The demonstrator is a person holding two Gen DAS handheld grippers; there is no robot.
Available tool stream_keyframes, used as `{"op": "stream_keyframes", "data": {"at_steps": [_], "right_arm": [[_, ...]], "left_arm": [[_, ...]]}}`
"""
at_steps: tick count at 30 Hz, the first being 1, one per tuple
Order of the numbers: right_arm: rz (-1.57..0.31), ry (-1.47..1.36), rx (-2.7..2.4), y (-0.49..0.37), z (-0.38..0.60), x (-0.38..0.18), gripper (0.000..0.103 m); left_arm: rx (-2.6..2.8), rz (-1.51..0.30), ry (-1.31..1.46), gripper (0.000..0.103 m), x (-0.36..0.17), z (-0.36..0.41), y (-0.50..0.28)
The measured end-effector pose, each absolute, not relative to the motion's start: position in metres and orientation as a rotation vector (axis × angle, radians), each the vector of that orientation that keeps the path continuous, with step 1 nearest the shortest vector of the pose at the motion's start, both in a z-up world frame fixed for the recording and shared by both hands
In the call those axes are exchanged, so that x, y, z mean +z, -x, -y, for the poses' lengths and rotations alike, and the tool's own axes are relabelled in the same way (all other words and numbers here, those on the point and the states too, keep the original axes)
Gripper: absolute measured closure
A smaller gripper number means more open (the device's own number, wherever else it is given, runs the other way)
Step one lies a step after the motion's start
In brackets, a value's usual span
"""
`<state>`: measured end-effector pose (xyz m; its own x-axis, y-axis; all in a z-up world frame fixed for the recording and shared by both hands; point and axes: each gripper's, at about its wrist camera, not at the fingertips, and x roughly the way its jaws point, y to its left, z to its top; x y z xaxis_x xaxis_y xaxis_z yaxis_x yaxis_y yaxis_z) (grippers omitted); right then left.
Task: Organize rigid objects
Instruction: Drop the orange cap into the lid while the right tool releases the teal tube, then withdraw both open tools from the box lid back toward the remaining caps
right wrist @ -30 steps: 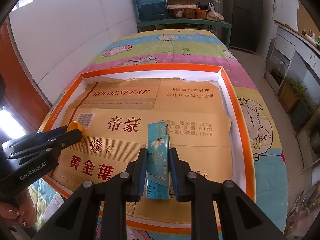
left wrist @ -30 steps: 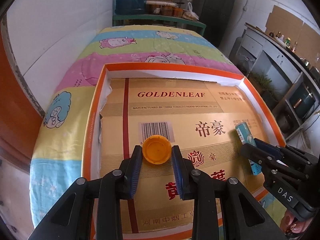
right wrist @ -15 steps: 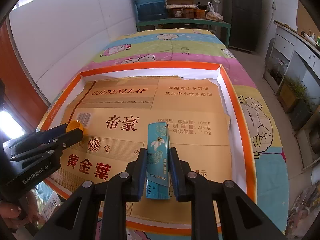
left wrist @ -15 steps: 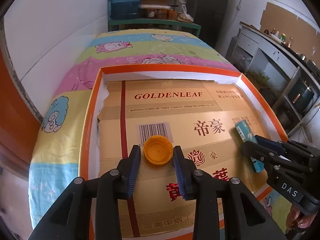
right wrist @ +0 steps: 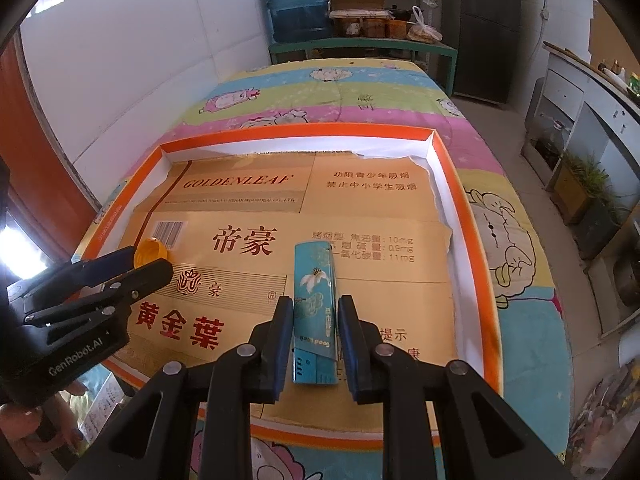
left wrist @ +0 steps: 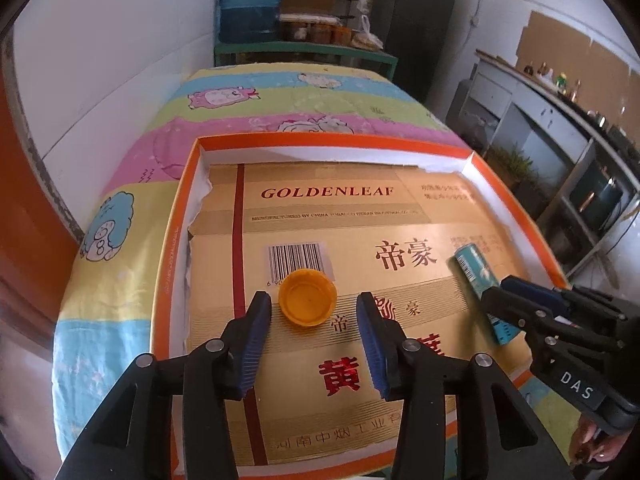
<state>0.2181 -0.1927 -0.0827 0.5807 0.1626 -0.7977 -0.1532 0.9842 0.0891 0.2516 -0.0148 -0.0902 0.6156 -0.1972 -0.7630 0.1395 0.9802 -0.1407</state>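
An orange bottle cap (left wrist: 307, 297) lies open side up on the gold cardboard inside the orange-rimmed tray (left wrist: 176, 240). My left gripper (left wrist: 314, 312) is open, its blue pads apart on either side of the cap and just behind it. A teal lighter (right wrist: 315, 308) lies flat on the cardboard between the jaws of my right gripper (right wrist: 316, 316), which is open, with small gaps on both sides. The lighter also shows in the left wrist view (left wrist: 478, 276), and the cap in the right wrist view (right wrist: 150, 251).
The tray sits on a bed with a striped cartoon quilt (right wrist: 340, 92). A white wall runs along the left. A green shelf with a blue water jug (right wrist: 298, 4) stands beyond the bed. Cabinets and a counter (left wrist: 560, 120) line the right side.
Both grippers have opened: the left one let go of the orange cap, the right one let go of the teal lighter. Both objects now rest on the cardboard.
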Motion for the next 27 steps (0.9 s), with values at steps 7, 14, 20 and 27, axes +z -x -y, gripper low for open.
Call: {"op": "stream_keyframes", "data": {"at_steps": [7, 14, 20, 27], "right_arm": [[-0.928, -0.016, 0.174, -0.209, 0.195, -0.08, 0.08], [-0.904, -0.009, 0.174, -0.197, 0.193, -0.07, 0.08], [-0.867, -0.001, 0.18, -0.18, 0.19, -0.053, 0.08], [-0.808, 0.012, 0.205, -0.149, 0.183, -0.028, 0.08]], "left_arm": [[-0.157, -0.868, 0.114, 0.057, -0.078, 0.005, -0.24], [-0.125, -0.814, 0.085, 0.057, -0.059, 0.004, -0.22], [-0.095, -0.776, 0.091, 0.057, -0.042, 0.0, -0.199], [-0.076, -0.708, 0.107, 0.057, -0.019, -0.009, -0.165]]}}
